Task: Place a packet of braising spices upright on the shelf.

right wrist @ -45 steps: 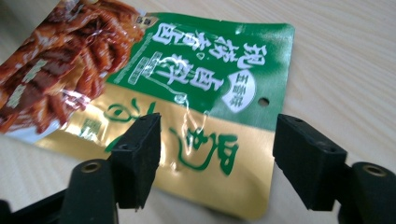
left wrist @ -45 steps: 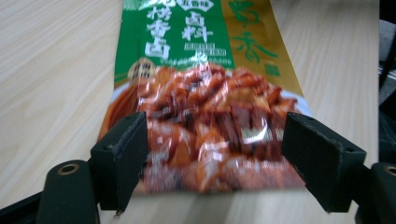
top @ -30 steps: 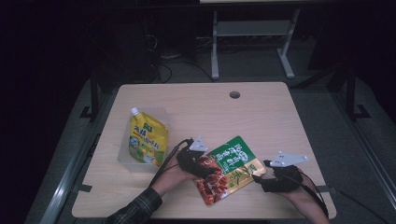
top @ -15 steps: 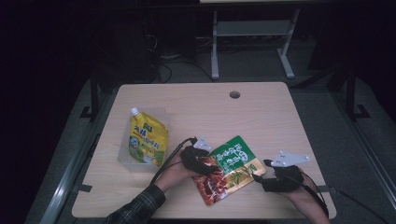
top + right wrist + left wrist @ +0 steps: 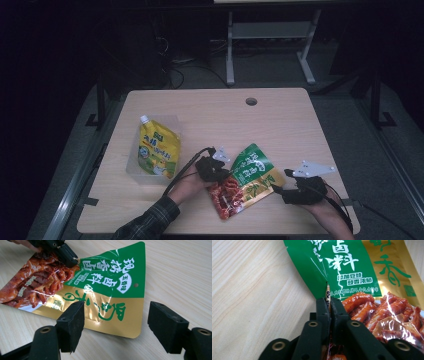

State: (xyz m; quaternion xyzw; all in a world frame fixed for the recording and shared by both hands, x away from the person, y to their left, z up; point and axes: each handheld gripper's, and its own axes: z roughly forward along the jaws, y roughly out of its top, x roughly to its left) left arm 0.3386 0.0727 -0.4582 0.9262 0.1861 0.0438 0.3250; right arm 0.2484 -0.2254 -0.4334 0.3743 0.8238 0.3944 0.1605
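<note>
Green and gold, the sauce packet (image 5: 246, 180) lies flat on the wooden table (image 5: 280, 125), near its front edge. At the packet's left edge the left gripper (image 5: 328, 305) has its 2 jaws pressed together on the foil. Just off the packet's right edge, the right gripper (image 5: 115, 321) sits with jaws spread wide, touching nothing. Well left of the packet, a yellow pouch (image 5: 156, 148) rests in a clear tray (image 5: 134, 170).

Light wood-grain table (image 5: 280, 125) with one round hole (image 5: 251, 101) near its far edge. A clear tray (image 5: 133, 170) rests at left. A green-and-gold food pouch (image 5: 247, 177) lies near the front edge.
</note>
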